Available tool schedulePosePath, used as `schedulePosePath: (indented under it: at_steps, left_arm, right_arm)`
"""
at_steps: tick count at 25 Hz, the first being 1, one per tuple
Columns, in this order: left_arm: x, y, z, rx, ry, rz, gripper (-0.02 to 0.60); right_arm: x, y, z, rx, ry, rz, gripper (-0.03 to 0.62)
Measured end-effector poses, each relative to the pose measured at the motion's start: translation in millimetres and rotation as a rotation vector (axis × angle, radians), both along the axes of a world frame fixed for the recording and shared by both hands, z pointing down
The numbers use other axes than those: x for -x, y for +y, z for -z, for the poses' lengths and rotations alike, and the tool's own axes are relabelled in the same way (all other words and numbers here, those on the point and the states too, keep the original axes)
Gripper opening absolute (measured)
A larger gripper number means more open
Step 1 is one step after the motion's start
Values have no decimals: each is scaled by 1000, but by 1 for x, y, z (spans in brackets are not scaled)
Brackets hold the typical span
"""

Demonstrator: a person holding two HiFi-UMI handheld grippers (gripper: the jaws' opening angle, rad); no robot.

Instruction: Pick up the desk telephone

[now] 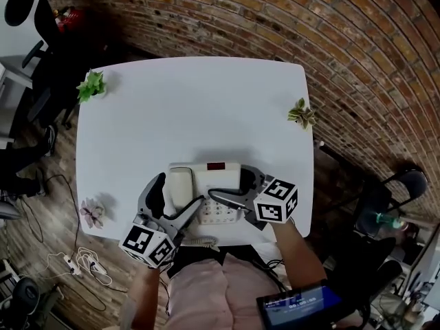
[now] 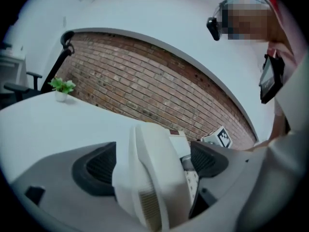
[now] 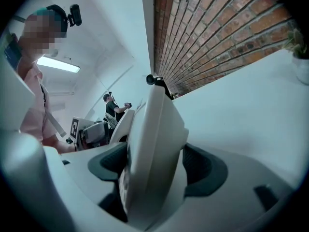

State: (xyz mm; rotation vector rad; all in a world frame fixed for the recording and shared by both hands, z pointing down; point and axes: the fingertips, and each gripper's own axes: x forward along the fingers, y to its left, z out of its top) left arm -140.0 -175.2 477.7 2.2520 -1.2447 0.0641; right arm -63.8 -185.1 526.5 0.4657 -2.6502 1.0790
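A white desk telephone (image 1: pixel 218 179) lies near the front edge of the white table (image 1: pixel 192 108), its handset (image 1: pixel 180 188) on the left side. My left gripper (image 1: pixel 179 192) straddles the handset end (image 2: pixel 154 178). One pad (image 2: pixel 99 166) lies against the handset; a small gap shows at the other pad, so it stands open. My right gripper (image 1: pixel 232 184) has come in from the right. Its pads are closed on the base's right edge (image 3: pixel 154 144), one on each side. The coiled cord (image 1: pixel 201 240) hangs at the table's front.
Small potted plants stand at the table's far left corner (image 1: pixel 91 84) and right edge (image 1: pixel 300 113), and a pink flower (image 1: pixel 91 213) lies at the near left. A brick wall rises behind. A chair (image 1: pixel 405 184) stands right; cables (image 1: pixel 82 260) lie on the floor left.
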Motion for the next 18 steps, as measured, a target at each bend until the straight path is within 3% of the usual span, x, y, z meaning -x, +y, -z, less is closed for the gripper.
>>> schedulePosePath:
  at_steps: [6, 18]
  left_arm:
    - [-10, 15, -23, 119, 128, -163, 472]
    - [-22, 10, -25, 95, 170, -230, 460]
  right_arm:
    - [1, 2, 1, -32, -18, 13, 366]
    - [2, 9, 6, -66, -40, 37, 364]
